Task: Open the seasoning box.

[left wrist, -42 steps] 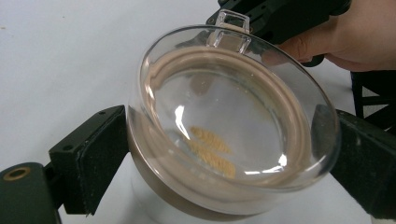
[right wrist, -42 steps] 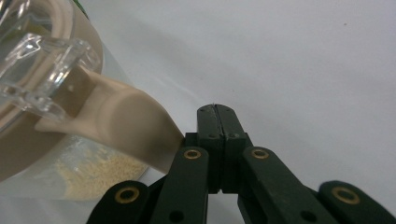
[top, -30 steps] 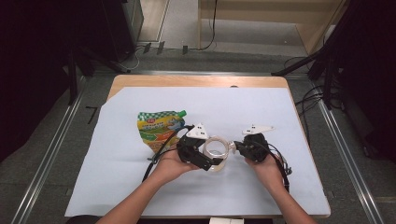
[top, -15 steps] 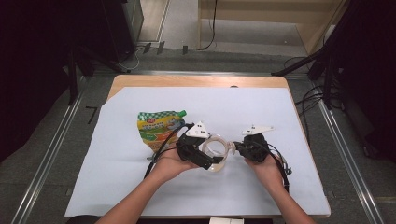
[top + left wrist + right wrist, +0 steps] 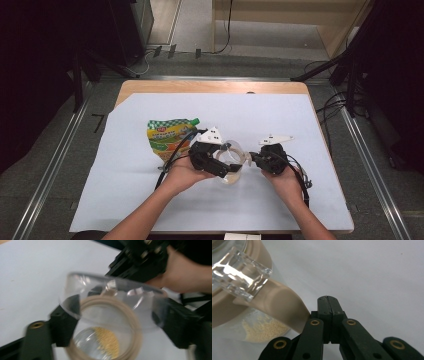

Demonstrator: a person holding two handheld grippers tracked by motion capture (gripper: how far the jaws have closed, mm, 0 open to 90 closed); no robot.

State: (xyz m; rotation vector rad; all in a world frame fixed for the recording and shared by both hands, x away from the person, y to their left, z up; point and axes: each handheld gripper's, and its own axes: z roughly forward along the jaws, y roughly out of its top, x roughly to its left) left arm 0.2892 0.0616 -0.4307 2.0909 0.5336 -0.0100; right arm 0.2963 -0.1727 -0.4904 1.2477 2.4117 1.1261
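A clear jar (image 5: 233,161) with a beige ring and yellow grains at its bottom is tilted above the white mat. My left gripper (image 5: 226,168) has it by the rim. In the left gripper view the jaws flank the jar (image 5: 110,315), pads against its clear wall; they have just been closing on it. My right gripper (image 5: 255,159) is shut with nothing in it, tips close to the jar's right side. In the right gripper view its closed tips (image 5: 328,299) lie just beside the jar's beige tab (image 5: 283,308) and a clear plastic block (image 5: 239,275).
A green and yellow spouted pouch (image 5: 168,137) lies flat on the white mat (image 5: 300,120), just left of my left hand. Black cables trail from both grippers. The wooden table edge (image 5: 210,86) runs along the far side.
The left hand and the jar have shifted very slightly. The right hand has kept still.
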